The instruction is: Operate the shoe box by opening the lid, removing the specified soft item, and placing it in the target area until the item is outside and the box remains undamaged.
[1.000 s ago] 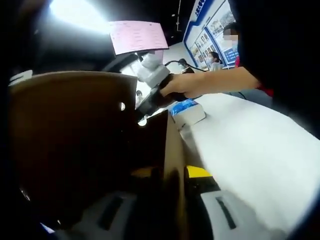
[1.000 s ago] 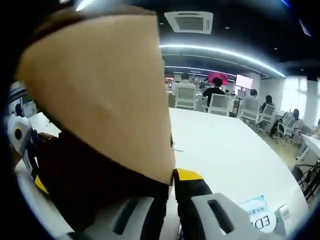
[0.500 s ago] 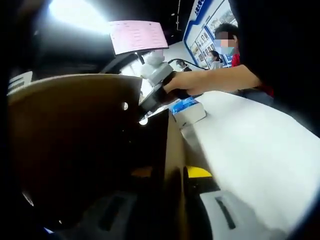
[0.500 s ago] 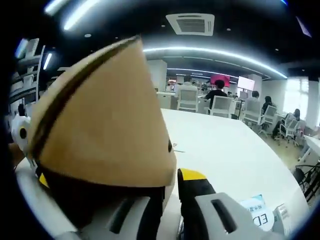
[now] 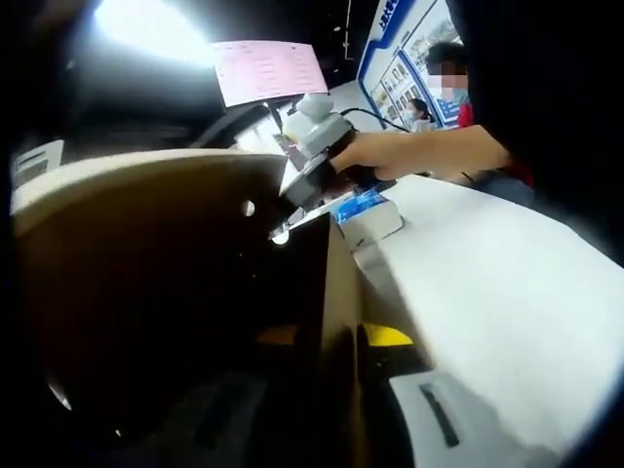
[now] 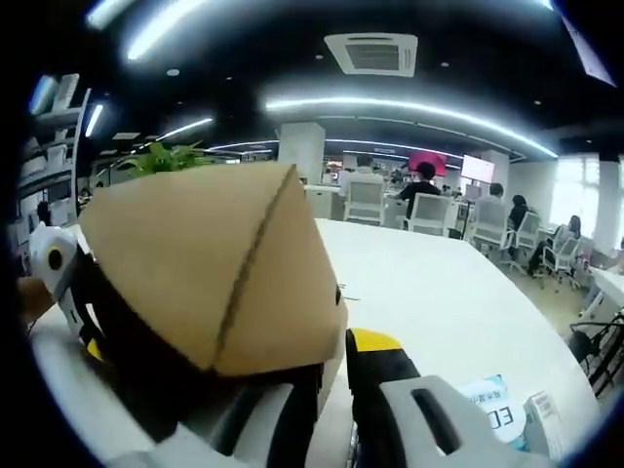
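**Two grippers on a lid swung lower**

Two changes are noted against the earlier frames. In the right gripper view the cardboard lid [image 6: 210, 268] is seen lower and flatter than a second ago, so that a green plant [image 6: 164, 156] and more of the lit ceiling are uncovered above it. In the left gripper view the lid's brown underside [image 5: 146, 283] is little altered, while the right gripper [image 5: 317, 161] and the hand [image 5: 385, 156] holding it have shifted slightly to the right.

The left gripper [image 5: 356, 390] is closed to a thin gap on the upright wall of the shoe box [image 5: 336, 292]. The right gripper [image 6: 331, 409] is pinched on the lid's near corner, its jaws nearly together with the cardboard edge between them. The soft item cannot be made out; the box interior is dark.

A white table [image 5: 487, 292] carries the box, with a small blue-and-white carton [image 5: 366, 216] beyond it. At the far left of the right gripper view the other gripper [image 6: 58, 268] is seen. Farther right, seated people and white office chairs [image 6: 429, 203] are ranged behind the table, a ceiling air vent [image 6: 370, 51] is set overhead, and a blue-printed card [image 6: 497, 414] lies on the tabletop.
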